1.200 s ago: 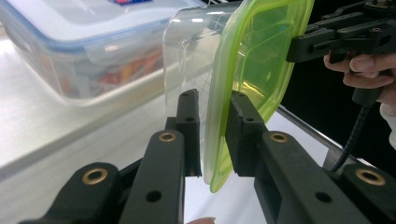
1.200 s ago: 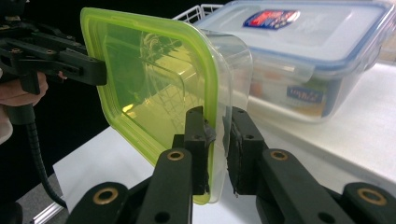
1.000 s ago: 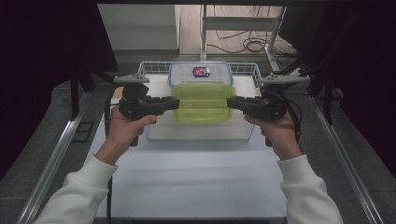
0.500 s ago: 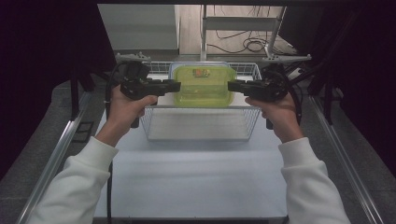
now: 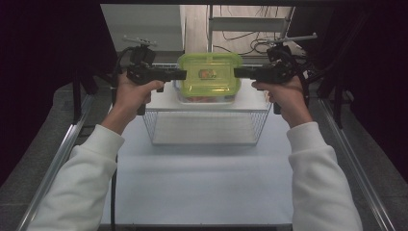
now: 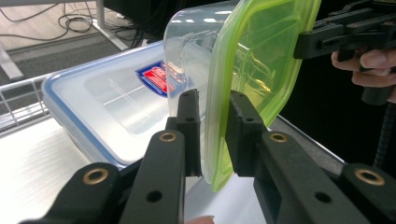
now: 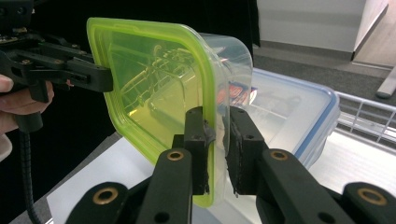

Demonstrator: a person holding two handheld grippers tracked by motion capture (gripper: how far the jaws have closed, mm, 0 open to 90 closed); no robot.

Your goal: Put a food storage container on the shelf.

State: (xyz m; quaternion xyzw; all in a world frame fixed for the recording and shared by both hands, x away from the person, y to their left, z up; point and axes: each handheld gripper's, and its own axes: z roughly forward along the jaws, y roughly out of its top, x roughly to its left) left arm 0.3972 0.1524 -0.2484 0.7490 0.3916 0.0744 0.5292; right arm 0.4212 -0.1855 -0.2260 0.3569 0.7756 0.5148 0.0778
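— Grippers first: where are they?

— Left gripper (image 5: 179, 74) at upper left of centre, jaws clamped on the green lid (image 5: 210, 72) rim. Right gripper (image 5: 239, 72) at upper right, clamped on the opposite rim.

— And the box (image 5: 208, 96)?

— Top centre of the frame, held up between them, above the wire basket (image 5: 207, 126). A blue-rimmed box (image 6: 100, 109) lies beneath.

Both forearms in white sleeves reach forward from the bottom of the high view, raised and spread apart. The left hand (image 5: 136, 91) grips the left hand-held gripper (image 5: 180, 74), its jaws pointing inward to the right and closed. The right hand (image 5: 283, 92) holds the right hand-held gripper (image 5: 239, 72) level, mirrored, jaws likewise closed
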